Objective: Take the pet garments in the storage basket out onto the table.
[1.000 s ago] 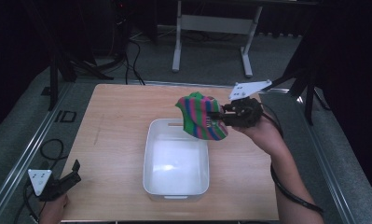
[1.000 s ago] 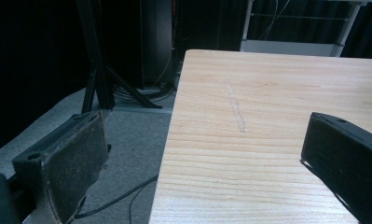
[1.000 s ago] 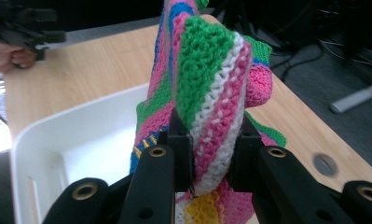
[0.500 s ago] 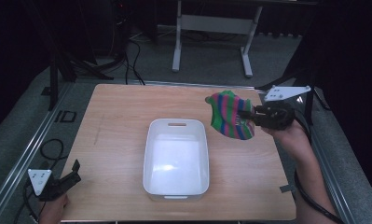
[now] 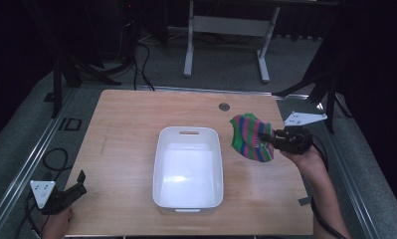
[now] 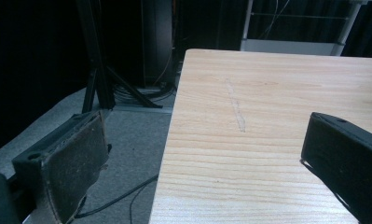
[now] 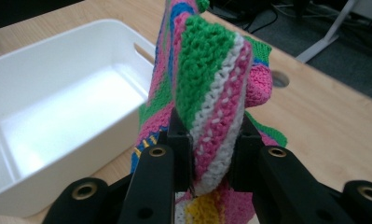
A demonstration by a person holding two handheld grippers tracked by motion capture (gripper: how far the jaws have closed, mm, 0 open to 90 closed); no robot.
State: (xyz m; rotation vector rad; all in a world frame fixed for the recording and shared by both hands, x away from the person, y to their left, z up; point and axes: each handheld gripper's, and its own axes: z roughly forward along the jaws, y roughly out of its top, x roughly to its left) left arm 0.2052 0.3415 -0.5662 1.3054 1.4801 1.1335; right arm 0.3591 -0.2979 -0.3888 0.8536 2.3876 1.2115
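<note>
Left gripper remains at the wooden table's 7 o'clock corner, jaws wide apart, empty. White rectangular plastic bin sits central, empty. Right gripper has moved rightward, clamped on the multicoloured striped crocheted cloth at 3 o'clock.

High view: fixed overhead, person's side, facing forward and down over whole table. Left gripper view: low at table's near-left corner, looking along jaws across bare wood toward far edge. Right gripper view: very close behind knitted cloth, white bin just beyond on jaws' left. Bin and cloth also appear from overhead.
</note>
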